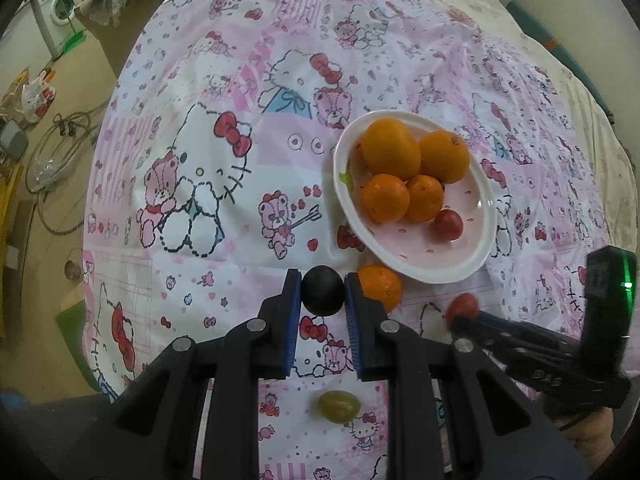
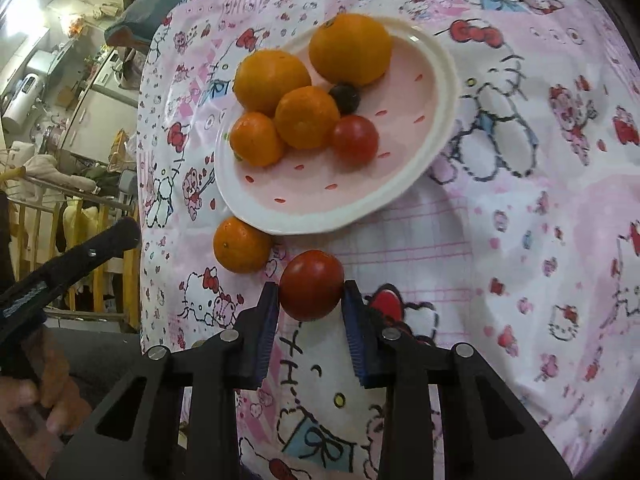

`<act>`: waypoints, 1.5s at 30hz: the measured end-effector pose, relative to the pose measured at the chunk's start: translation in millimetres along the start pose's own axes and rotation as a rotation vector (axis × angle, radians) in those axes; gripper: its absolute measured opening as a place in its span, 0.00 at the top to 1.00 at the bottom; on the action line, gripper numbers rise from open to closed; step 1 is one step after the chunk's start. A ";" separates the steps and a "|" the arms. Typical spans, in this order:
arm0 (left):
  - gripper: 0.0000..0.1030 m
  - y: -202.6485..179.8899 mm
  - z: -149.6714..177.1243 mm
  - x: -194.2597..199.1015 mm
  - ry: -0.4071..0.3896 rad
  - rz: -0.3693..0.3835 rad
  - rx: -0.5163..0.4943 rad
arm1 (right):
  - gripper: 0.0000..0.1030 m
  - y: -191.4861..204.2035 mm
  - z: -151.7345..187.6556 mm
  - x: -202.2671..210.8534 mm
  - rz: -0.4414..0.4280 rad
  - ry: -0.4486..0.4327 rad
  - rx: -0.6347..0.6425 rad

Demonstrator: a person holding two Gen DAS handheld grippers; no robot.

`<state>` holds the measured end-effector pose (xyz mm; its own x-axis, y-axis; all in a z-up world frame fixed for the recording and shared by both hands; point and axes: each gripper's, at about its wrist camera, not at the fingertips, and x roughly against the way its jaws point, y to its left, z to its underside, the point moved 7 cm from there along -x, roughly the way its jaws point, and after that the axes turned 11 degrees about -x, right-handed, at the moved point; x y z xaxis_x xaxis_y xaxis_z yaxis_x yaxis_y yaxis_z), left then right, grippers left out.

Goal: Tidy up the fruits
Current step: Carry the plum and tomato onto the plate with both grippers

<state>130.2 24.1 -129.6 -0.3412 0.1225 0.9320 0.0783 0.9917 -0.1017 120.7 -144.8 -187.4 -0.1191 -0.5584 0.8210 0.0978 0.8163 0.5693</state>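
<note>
Left wrist view: left gripper (image 1: 322, 292) fingers clamped on dark grape (image 1: 322, 290), near the plate (image 1: 476, 252) of oranges. Right gripper (image 2: 310, 294) fingers clamped on red tomato (image 2: 311, 285); loose orange (image 2: 241, 245) just left, touching plate rim.

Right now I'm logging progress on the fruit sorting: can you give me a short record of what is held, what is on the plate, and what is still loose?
left gripper: shut on a dark grape
right gripper: shut on a red tomato
plate: four oranges, one small tomato, one dark berry
loose on cloth: an orange beside the plate, a green grape near the left gripper
surface: patterned pink cloth
</note>
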 end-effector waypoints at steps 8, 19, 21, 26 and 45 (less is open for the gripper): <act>0.82 1.3 0.8 -2.8 -0.006 -0.023 -0.003 | 0.68 -11.1 -1.9 28.9 -0.019 -0.054 -0.018; 0.83 -2.4 -7.5 9.8 -0.078 -0.049 -0.047 | 0.68 -16.9 -21.9 79.0 -0.070 -0.178 -0.046; 0.82 -3.6 -10.4 13.6 -0.093 -0.041 -0.046 | 0.68 -15.9 -27.6 92.0 -0.073 -0.214 -0.039; 0.82 -8.0 -21.0 26.4 -0.157 -0.063 -0.081 | 0.68 -5.7 -41.5 125.5 -0.039 -0.332 0.025; 0.82 -8.2 -81.6 -7.1 -0.120 0.026 -0.129 | 0.68 10.2 -110.7 112.4 -0.015 -0.330 0.106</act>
<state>208.4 12.0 -107.0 -0.4466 0.1595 0.8804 0.2054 0.9760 -0.0726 217.7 -215.6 -84.6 -0.4348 -0.5061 0.7448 -0.0073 0.8291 0.5591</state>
